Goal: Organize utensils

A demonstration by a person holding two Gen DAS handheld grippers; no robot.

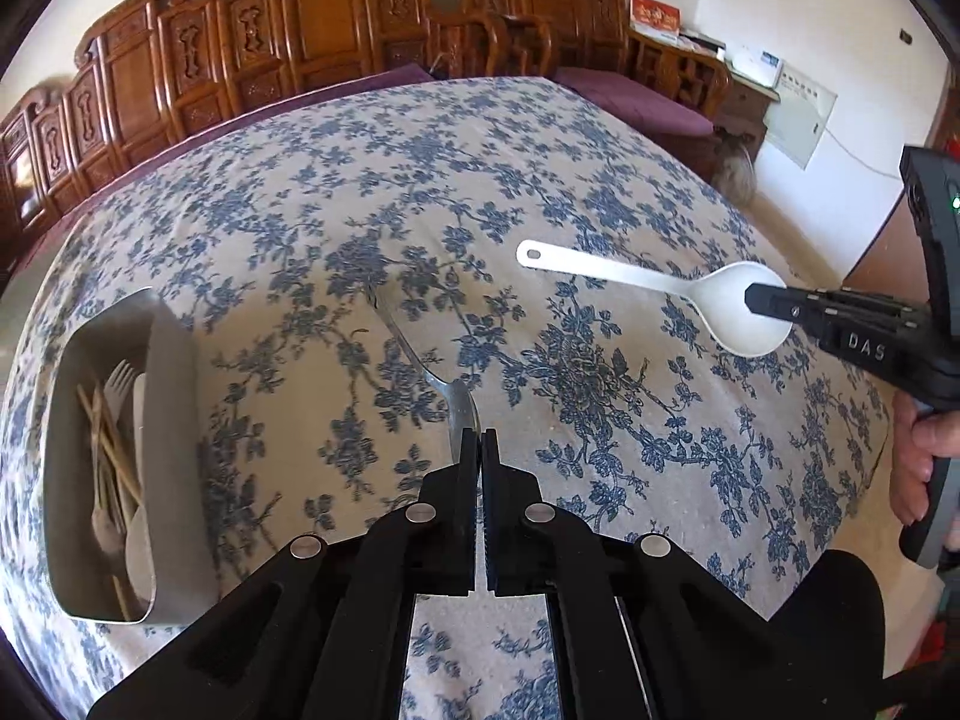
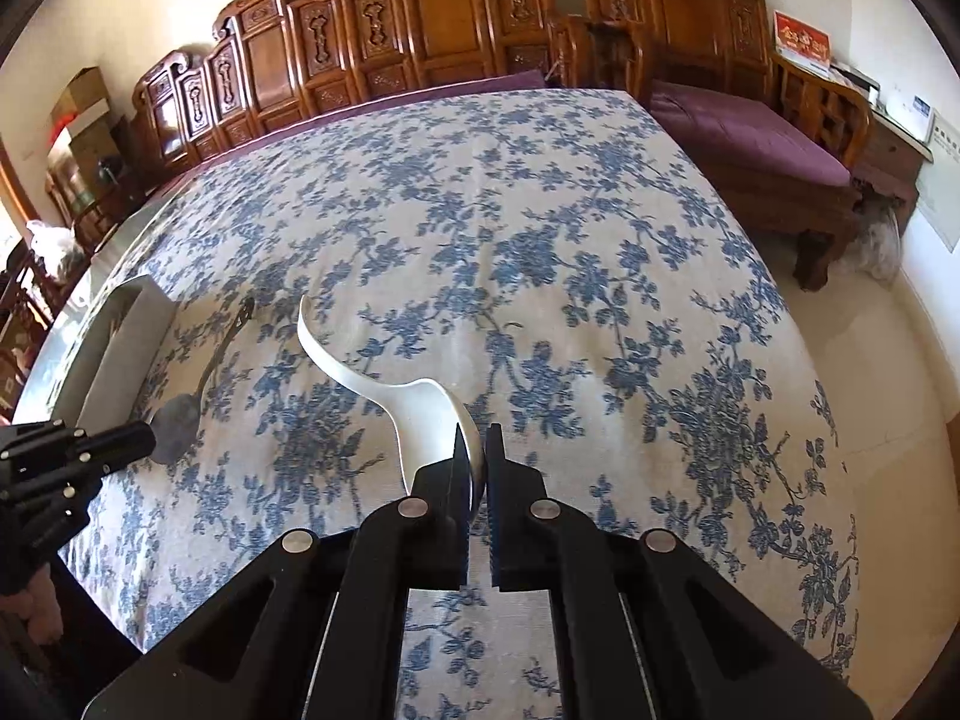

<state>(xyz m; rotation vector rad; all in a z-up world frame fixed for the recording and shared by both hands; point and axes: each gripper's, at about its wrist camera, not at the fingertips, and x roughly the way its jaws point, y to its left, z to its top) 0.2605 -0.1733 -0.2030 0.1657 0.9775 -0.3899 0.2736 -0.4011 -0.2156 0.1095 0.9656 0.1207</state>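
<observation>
On floral cloth (image 1: 372, 192), fingers pinch metal spoon (image 1: 462, 405), white ladle (image 2: 420, 414).

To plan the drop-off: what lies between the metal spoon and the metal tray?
Only bare floral tablecloth lies between metal spoon and metal tray, per the left wrist view.

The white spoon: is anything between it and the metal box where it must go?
Yes. The metal spoon, held by the left tool, lies on the tablecloth between the white spoon and the metal box. Lifting over it should avoid contact.

Black hand-held gripper (image 1: 480, 438), silver rivets, "DAS" lettering.
</observation>
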